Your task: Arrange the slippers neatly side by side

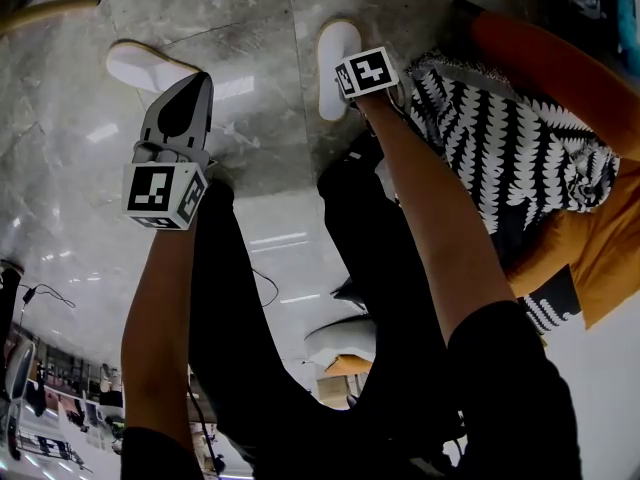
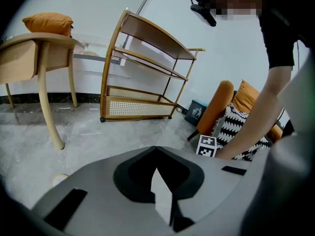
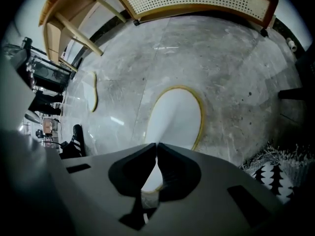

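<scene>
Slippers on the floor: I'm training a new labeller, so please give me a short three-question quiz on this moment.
1. True or false: the left slipper touches the right slipper.
2. What do the right gripper's jaws pinch? A) the right slipper's edge B) a cushion C) nothing
3. What colour is the trim round the right slipper?
Key: 1 false, floor shows between them. 2 A. 3 yellow.
</scene>
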